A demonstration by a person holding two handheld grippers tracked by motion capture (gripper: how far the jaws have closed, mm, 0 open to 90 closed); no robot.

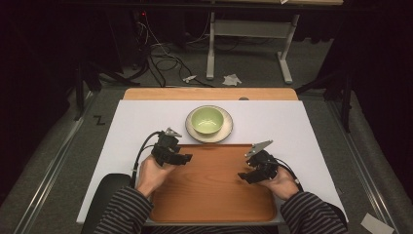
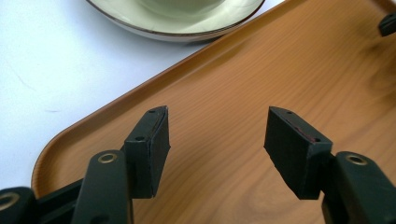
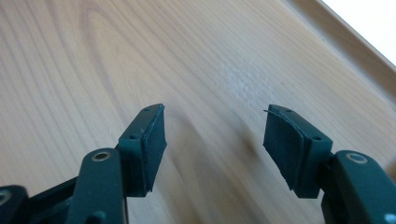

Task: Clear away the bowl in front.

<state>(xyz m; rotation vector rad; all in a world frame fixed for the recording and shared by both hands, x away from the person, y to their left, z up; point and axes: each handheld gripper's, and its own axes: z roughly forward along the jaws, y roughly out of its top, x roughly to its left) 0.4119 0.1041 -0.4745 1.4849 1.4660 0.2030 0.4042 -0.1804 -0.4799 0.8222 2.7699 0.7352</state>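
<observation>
Hovering over the wooden tray (image 1: pixel 209 190) now, both tools are out above the bare wood. On the left, the left gripper (image 1: pixel 186 158) has its jaws spread wide with nothing between them. In the left gripper view that same left gripper (image 2: pixel 217 140) looks along the tray's grain, with the tray's rounded corner rim (image 2: pixel 93 122) curving off to the left of the jaws and the white table cover (image 1: pixel 146 117) beyond it.

Ahead of those jaws and a little to their left, past the tray's far rim, sits the pale green bowl (image 1: pixel 207 120) on its brown-edged saucer (image 1: pixel 227 130). Bowl and saucer rest on the white cover, just beyond the tray, apart from both tools. The left gripper view catches the near edge of the saucer (image 2: pixel 187 29) at the top of the frame, well clear of the pads.

Over on the other side, the right gripper (image 1: pixel 243 176) is spread too, with nothing pinched. In the right gripper view the right gripper (image 3: pixel 215 140) points across plain wood grain, and the tray's raised rim (image 3: pixel 345 46) runs diagonally up and to the right of the jaws.

The two tools face inward toward each other across the tray's middle, well apart. Each is held in a hand, with striped sleeves (image 1: pixel 122 212) coming in from the near edge.
</observation>
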